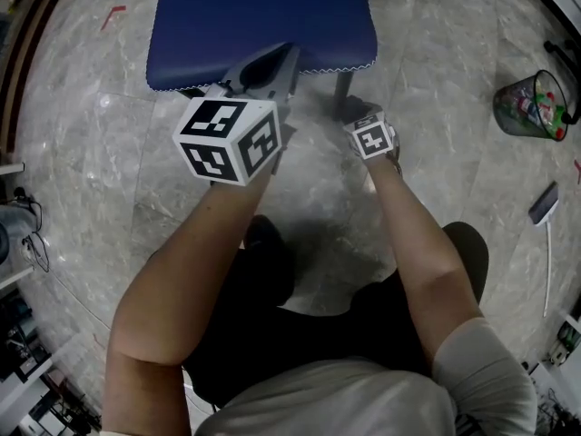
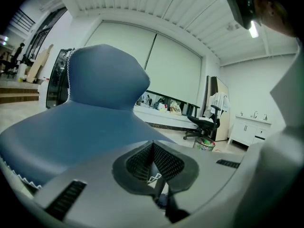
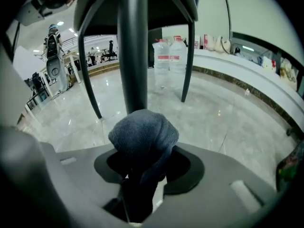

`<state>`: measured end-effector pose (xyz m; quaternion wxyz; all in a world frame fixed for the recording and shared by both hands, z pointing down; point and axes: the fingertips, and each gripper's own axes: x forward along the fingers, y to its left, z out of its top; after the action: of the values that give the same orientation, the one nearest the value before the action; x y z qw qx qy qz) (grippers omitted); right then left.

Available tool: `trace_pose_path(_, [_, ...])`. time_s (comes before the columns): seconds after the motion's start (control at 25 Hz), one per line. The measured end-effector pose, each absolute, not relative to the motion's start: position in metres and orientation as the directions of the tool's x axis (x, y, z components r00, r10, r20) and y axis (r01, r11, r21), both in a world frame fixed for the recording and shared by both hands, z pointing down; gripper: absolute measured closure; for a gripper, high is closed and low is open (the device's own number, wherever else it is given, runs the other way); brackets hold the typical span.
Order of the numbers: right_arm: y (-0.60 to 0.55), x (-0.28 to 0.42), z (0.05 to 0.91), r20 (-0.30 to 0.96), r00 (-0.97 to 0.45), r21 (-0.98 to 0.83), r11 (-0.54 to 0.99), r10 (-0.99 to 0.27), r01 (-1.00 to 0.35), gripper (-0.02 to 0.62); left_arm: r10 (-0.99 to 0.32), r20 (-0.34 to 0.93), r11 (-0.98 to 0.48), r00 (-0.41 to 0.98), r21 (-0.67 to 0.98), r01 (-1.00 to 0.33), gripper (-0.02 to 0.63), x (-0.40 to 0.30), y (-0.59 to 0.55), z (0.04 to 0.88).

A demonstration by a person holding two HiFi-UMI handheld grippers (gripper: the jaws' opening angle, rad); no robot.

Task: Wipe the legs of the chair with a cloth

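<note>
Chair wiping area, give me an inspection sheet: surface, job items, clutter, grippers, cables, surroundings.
Surface: glossy grey marble-pattern floor.
Job's things: blue-seated chair; dark cloth bunched right at the near leg, contact unclear.
Clutter: wire bin holding rubbish; two water bottles on the floor.
Grippers: left gripper fingers together, empty, by the seat's front edge; right gripper shut on the cloth.
Cables: a thin cord at the left edge.
Surroundings: office chair, long counter.
</note>
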<state>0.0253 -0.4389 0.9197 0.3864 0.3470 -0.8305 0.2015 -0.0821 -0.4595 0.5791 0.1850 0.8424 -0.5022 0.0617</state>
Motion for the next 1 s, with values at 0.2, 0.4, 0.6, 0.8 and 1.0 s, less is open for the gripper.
trace_pose_path(0.2, [-0.451, 0.021, 0.825, 0.704, -0.545, -0.045, 0.738, -0.455, -0.673, 0.433, -0.836, 0.289, -0.404, 0.466, 0.248, -0.880, 0.601, -0.083, -0.461, 0.580])
trace_pose_path(0.4, [-0.461, 0.019, 0.722, 0.598, -0.594, 0.036, 0.758, -0.539, -0.652, 0.433, -0.853, 0.284, -0.368, 0.438, 0.268, -0.890, 0.601, -0.084, -0.463, 0.581])
trace_pose_path(0.6, [-0.463, 0.017, 0.684, 0.515, -0.625, -0.014, 0.723, -0.587, -0.690, 0.433, -0.863, 0.276, -0.365, 0.423, 0.238, -0.900, 0.601, -0.084, -0.461, 0.579])
trace_pose_path(0.8, [-0.454, 0.019, 0.739, 0.549, -0.607, -0.076, 0.689, -0.575, -0.721, 0.436, -0.861, 0.274, -0.375, 0.428, 0.224, -0.899, 0.600, -0.082, -0.459, 0.580])
trace_pose_path(1.0, [-0.451, 0.018, 0.807, 0.615, -0.574, -0.111, 0.660, -0.542, -0.743, 0.434, -0.858, 0.267, -0.391, 0.440, 0.217, -0.894, 0.601, -0.081, -0.459, 0.579])
